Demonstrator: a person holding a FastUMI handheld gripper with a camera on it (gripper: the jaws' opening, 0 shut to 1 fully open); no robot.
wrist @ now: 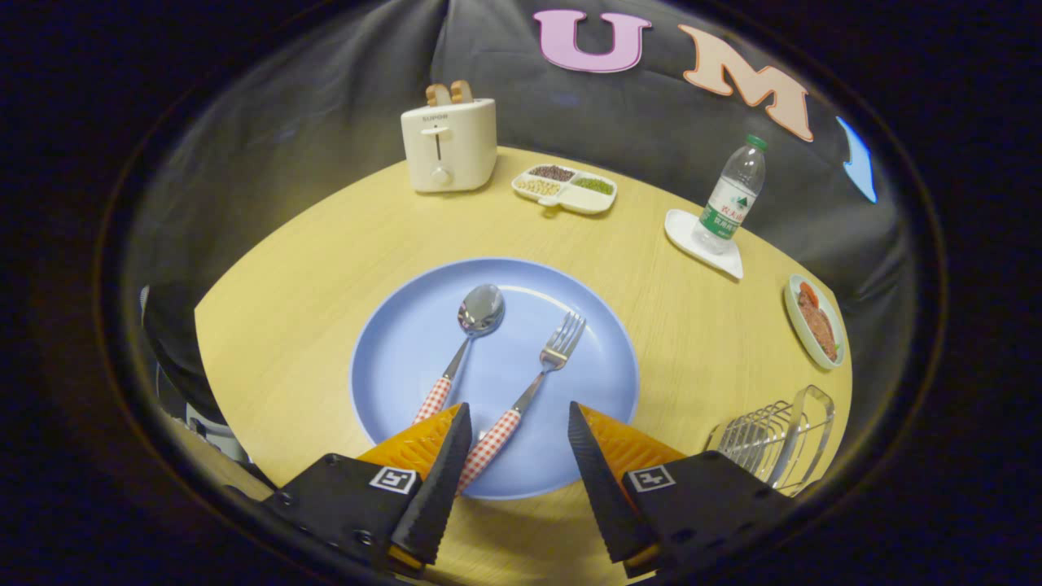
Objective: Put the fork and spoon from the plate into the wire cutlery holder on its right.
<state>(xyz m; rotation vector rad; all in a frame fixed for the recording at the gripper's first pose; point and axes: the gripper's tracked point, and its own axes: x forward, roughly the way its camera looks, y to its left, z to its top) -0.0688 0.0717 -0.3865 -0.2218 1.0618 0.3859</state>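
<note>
Jaws wide apart, empty; gripper (519,423) above blue plate (407,358). Fork (529,391) handle between fingers, spoon (464,342) beside it. I'd descend square over handle; wire cutlery holder (769,439) sits right of plate.

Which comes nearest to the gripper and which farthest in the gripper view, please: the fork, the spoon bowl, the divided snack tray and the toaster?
From the open gripper:
1. Fork, its checked handle between the fingers, on the blue plate.
2. Spoon bowl, farther up the plate, left of the fork.
3. Divided snack tray, beyond the plate.
4. Toaster, at the table's far edge, left of the tray.
</note>
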